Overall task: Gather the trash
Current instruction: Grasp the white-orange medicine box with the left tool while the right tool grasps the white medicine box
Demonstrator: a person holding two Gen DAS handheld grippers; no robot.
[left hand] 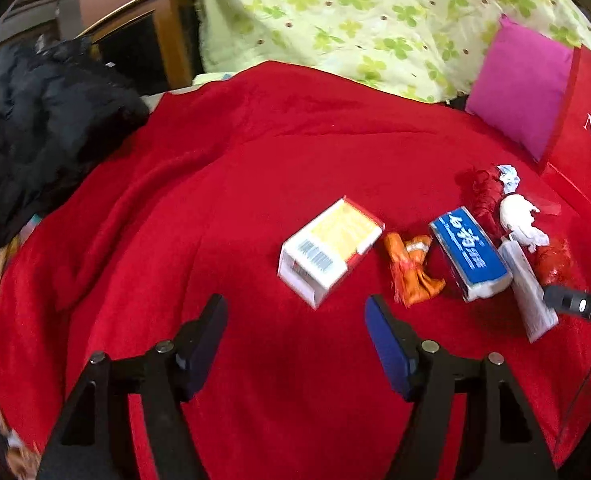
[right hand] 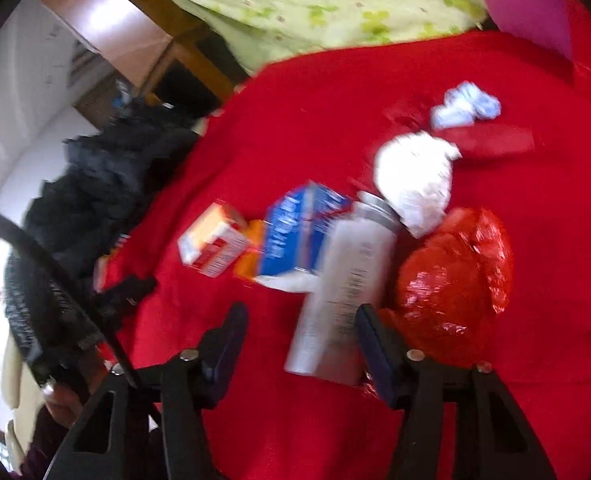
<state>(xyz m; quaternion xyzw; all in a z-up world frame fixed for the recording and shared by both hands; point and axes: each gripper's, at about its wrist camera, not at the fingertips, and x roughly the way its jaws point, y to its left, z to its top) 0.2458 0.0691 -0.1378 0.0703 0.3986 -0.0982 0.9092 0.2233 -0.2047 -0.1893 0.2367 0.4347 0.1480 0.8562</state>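
Note:
Trash lies in a row on a red blanket [left hand: 255,168]: a white and yellow box [left hand: 331,250], an orange wrapper [left hand: 411,268], a blue tissue pack [left hand: 469,254], a white tube [left hand: 527,288], a crumpled white tissue [left hand: 521,220] and red foil [left hand: 555,264]. My left gripper [left hand: 295,308] is open just short of the box, with nothing between its fingers. My right gripper [right hand: 301,314] is open around the near end of the white tube [right hand: 347,280]. The tube lies against the right finger and apart from the left one. Red foil [right hand: 455,284] sits just right of it.
A red paper bag [left hand: 587,152] and a pink cushion [left hand: 519,92] stand at the right. A black garment [left hand: 43,120] is heaped at the blanket's left edge. A green-patterned sheet [left hand: 355,12] lies behind. A small blue-white wrapper [right hand: 467,108] lies beyond the tissue [right hand: 415,178].

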